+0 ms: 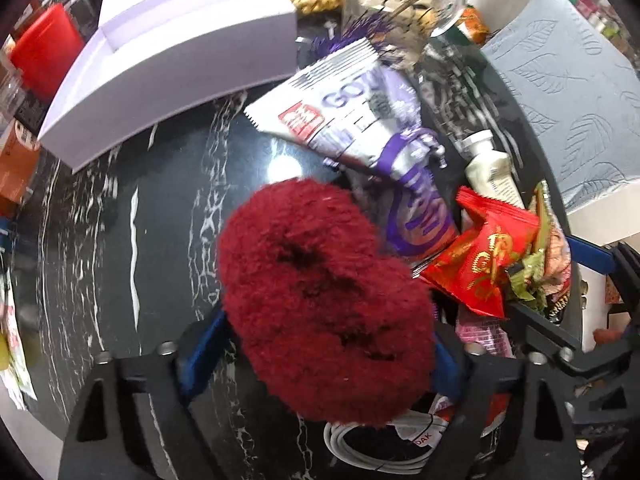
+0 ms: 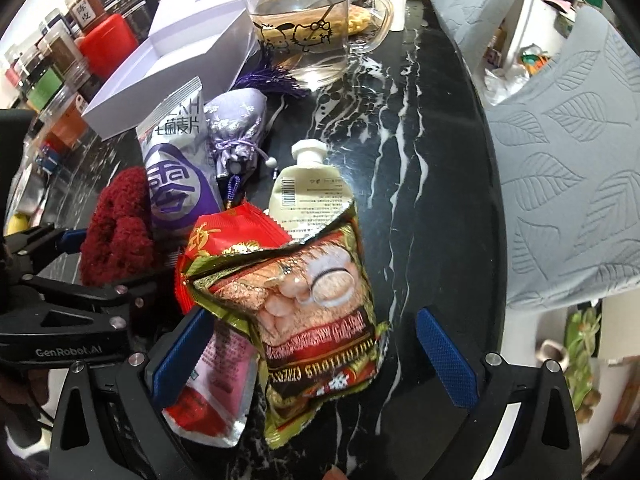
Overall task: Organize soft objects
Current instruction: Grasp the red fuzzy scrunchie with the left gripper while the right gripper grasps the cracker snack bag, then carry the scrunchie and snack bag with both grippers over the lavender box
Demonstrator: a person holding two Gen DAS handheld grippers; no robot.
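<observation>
Red fluffy scrunchie (image 1: 324, 300) sits clenched in left tongs (image 1: 320, 354) marked "GenRobot.AI"; right tongs (image 2: 316, 356) released.

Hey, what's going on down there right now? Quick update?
Left gripper closed on red fluffy scrunchie. Right gripper open over green snack packet, not gripping. Other packets crowd close; white box sits open behind.

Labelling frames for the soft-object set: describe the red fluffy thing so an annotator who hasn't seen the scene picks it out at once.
On the black marble table, find the open white box; the clutter of snack packets lies beside it. At the pile's edge, next to the purple-and-white packet, sits the scrunchie, between the left gripper's blue pads. It is the only dark red, fuzzy, ring-shaped item; its neighbours are glossy printed wrappers.
</observation>
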